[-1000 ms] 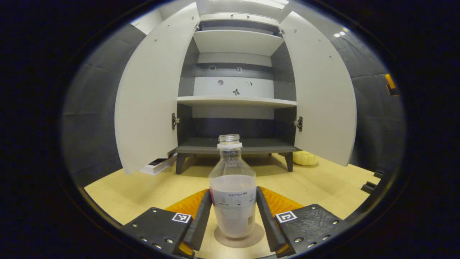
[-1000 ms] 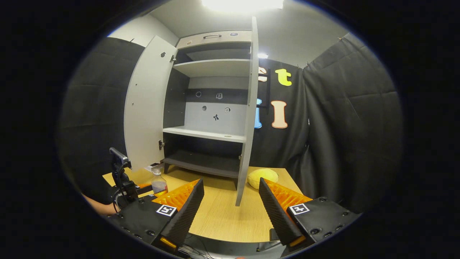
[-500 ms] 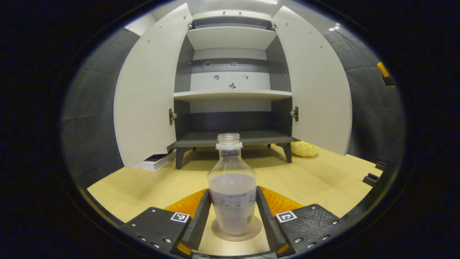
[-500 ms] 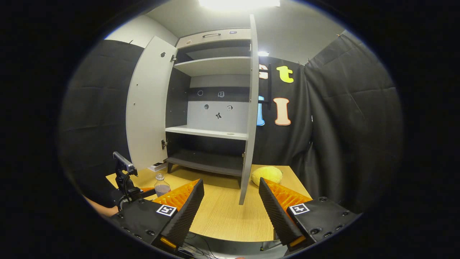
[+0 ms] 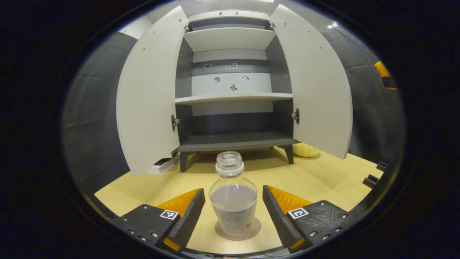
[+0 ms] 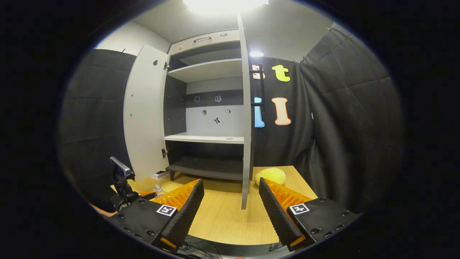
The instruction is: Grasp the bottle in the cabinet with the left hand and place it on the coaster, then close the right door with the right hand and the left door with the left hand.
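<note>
Left claw (image 5: 233, 212): fingers spread apart, one on either side of the bottle, neither touching it. This claw also appears in the right gripper view (image 6: 143, 194), low on the left, with a small camera mast standing above it.

Bottle (image 5: 233, 201): clear, uncapped, part-filled with a pale cloudy liquid, label band on the lower body. Stands upright on the coaster. In the right gripper view just its neck (image 6: 157, 187) shows, beside the left claw.

Coaster (image 5: 256, 228): round, tan, flat on the worktop near the front edge, its rim showing around the bottle's base.

Right claw (image 6: 231, 212): fingers wide apart, holding nothing, above the front edge of the worktop.

Worktop (image 5: 316, 180): light wood grain.

Yellow soft object (image 5: 304, 150): lies on the worktop toward the back right corner, just beside the cabinet's right leg, below the right door.

White flat box (image 5: 161, 165): lies on the worktop toward the back left, beside the cabinet's left leg, partly under the left door.

Cabinet (image 5: 233, 97): stands on short legs at the back of the worktop; dark interior, pale shelves, small stickers on the back panel. Left door (image 5: 147, 97) and right door (image 5: 316, 90) both swung wide open. In the right gripper view the right door (image 6: 245, 144) is seen edge-on.
</note>
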`<control>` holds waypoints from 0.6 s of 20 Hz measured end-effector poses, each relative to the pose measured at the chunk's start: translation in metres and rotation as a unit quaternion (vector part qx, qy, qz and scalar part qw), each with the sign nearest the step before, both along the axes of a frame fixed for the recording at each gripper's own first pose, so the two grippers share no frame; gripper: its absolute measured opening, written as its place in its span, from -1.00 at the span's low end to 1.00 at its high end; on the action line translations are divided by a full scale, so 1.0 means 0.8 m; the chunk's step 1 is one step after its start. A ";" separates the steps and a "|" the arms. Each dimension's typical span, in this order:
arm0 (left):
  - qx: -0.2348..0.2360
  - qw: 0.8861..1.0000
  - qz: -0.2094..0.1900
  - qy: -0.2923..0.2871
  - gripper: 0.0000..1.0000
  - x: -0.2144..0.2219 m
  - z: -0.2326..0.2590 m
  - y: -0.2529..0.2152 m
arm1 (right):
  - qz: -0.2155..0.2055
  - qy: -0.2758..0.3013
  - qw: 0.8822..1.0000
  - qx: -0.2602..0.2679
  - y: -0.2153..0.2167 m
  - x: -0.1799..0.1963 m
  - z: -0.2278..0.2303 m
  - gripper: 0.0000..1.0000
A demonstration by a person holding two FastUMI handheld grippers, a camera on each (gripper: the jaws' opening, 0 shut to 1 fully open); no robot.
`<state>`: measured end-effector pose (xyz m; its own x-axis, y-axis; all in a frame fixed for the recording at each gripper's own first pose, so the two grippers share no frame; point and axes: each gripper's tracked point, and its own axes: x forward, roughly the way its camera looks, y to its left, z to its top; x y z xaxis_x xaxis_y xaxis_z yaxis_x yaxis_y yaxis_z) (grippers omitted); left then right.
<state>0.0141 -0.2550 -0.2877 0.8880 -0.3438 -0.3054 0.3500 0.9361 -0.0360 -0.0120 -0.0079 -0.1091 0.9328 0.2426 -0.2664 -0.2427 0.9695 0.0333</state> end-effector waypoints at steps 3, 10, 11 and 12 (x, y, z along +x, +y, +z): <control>-0.007 1.000 0.014 -0.019 0.88 0.005 0.049 0.009 | 0.004 -0.013 1.000 0.006 0.000 0.010 0.011 0.96; -0.016 0.994 0.046 -0.100 0.88 0.030 0.207 0.045 | 0.001 -0.052 0.998 0.020 -0.004 0.044 0.043 0.96; -0.022 0.993 0.047 -0.110 0.87 0.033 0.225 0.051 | -0.002 -0.054 0.998 0.022 -0.004 0.050 0.045 0.95; -0.026 0.992 0.049 -0.114 0.87 0.037 0.241 0.056 | -0.005 -0.055 0.998 0.024 -0.003 0.056 0.047 0.95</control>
<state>0.0434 -0.2100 -0.0947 0.9617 -0.2631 -0.0767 0.2627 0.9647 -0.0161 0.0324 -0.0105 -0.0717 0.9581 0.2429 -0.1517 -0.2375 0.9699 0.0528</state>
